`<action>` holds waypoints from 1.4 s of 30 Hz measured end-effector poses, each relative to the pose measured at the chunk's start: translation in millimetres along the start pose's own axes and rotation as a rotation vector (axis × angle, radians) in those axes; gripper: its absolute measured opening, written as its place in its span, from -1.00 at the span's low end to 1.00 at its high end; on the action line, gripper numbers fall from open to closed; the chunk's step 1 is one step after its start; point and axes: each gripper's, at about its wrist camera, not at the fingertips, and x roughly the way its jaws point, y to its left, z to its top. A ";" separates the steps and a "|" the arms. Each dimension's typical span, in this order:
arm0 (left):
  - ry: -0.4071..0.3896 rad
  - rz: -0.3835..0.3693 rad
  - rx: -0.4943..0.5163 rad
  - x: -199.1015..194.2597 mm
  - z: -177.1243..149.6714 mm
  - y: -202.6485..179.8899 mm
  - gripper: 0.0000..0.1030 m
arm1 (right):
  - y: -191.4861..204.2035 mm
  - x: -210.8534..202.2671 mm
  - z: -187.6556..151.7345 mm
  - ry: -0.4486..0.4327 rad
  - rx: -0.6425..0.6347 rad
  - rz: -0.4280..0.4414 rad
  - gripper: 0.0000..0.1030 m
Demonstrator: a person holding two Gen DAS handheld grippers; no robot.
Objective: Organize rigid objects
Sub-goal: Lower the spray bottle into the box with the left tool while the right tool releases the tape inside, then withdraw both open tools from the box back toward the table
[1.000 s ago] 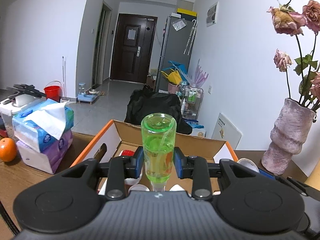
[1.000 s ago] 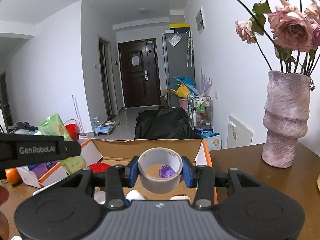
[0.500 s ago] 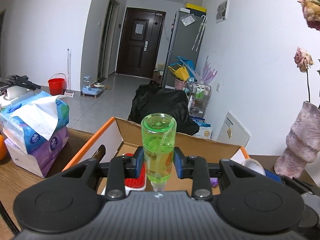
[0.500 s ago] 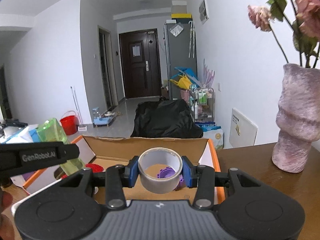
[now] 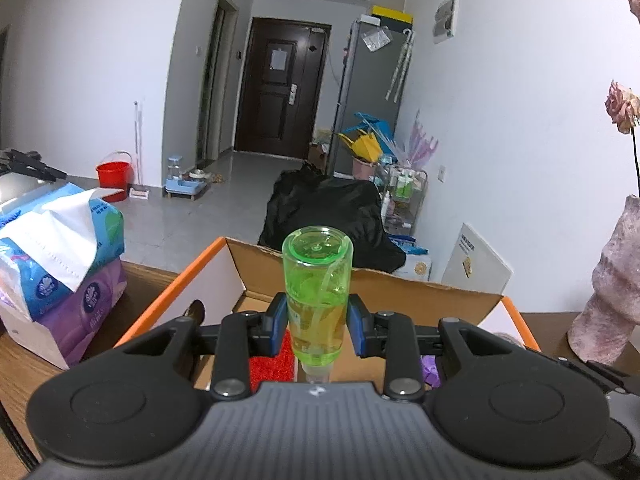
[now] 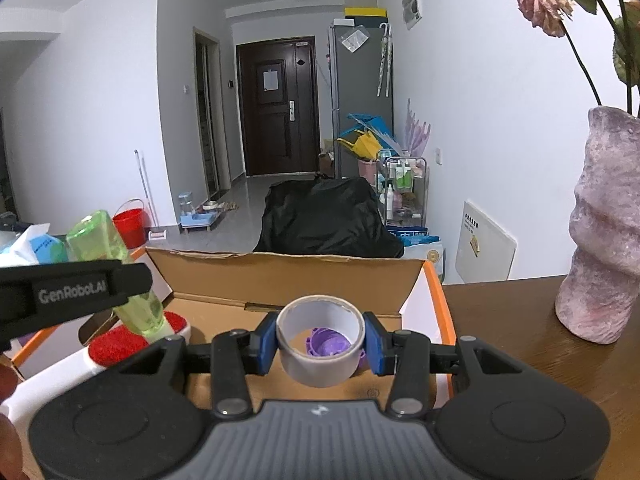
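My left gripper [image 5: 317,328] is shut on a green transparent bottle [image 5: 317,288], held bottom-up over the open cardboard box [image 5: 400,292]. The bottle [image 6: 108,248] and the left gripper's side also show at the left of the right wrist view. My right gripper [image 6: 320,344] is shut on a grey tape roll [image 6: 320,368] above the box [image 6: 288,272]. In the box lie a red-topped white brush [image 6: 120,340] and a purple object [image 6: 332,344].
Stacked tissue packs [image 5: 56,272] stand left of the box on the wooden table [image 6: 512,332]. A pink-grey vase [image 6: 604,240] with dried roses stands to the right. Beyond the table edge are a black bag [image 6: 328,220] and the hallway.
Both grippers moved forward over the box with their loads. The box now sits closer and lower in both views; the orange on the left has left the left wrist view.
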 end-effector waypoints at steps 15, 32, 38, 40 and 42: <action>-0.015 0.060 0.070 -10.1 3.4 3.4 1.00 | 1.3 4.9 -4.9 0.047 -0.021 -0.029 0.98; 0.020 0.084 0.088 -17.1 1.6 15.8 1.00 | -1.3 -11.5 -6.9 0.040 -0.041 -0.043 1.00; 0.016 0.075 0.109 -28.2 -0.9 17.8 1.00 | -4.9 -26.3 -9.1 0.039 -0.039 -0.038 1.00; 0.007 0.078 0.115 -33.0 -1.8 17.5 1.00 | -5.1 -31.7 -10.5 0.032 -0.047 -0.038 1.00; -0.003 0.075 0.115 -38.0 -2.9 17.7 1.00 | -5.2 -38.3 -11.0 0.026 -0.054 -0.036 1.00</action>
